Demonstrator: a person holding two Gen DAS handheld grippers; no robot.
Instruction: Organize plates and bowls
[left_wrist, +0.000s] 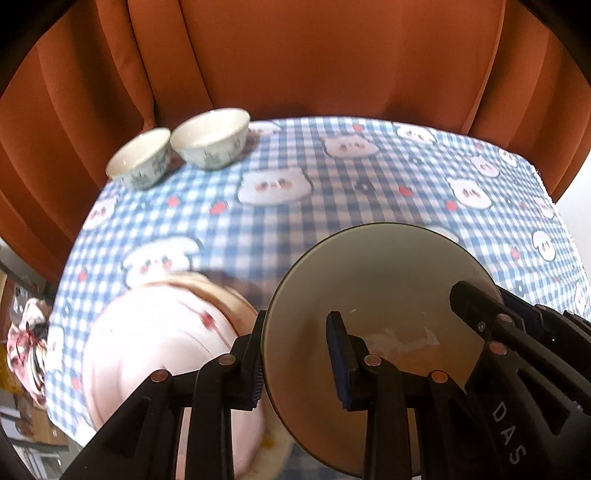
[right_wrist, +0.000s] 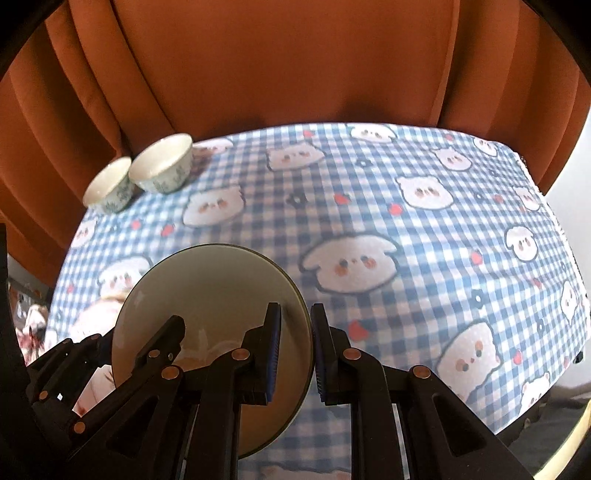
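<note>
A large cream bowl with a dark rim (left_wrist: 388, 280) (right_wrist: 214, 288) hangs tilted above the checked tablecloth, held from both sides. My left gripper (left_wrist: 297, 350) is shut on its left rim, one pad inside the wall and one outside. My right gripper (right_wrist: 295, 332) is shut on the opposite rim in the same way. Each gripper also shows in the other's view: the right gripper (left_wrist: 480, 314) and the left gripper (right_wrist: 166, 343). A blurred pink plate (left_wrist: 155, 354) (right_wrist: 92, 321) lies on the table below and left of the bowl.
Two small white patterned bowls (left_wrist: 210, 138) (left_wrist: 142, 158) stand side by side at the far left corner, also seen as (right_wrist: 162, 168) (right_wrist: 109, 186). The blue checked tablecloth (right_wrist: 406, 240) covers the table. An orange curtain (left_wrist: 295, 55) hangs right behind it.
</note>
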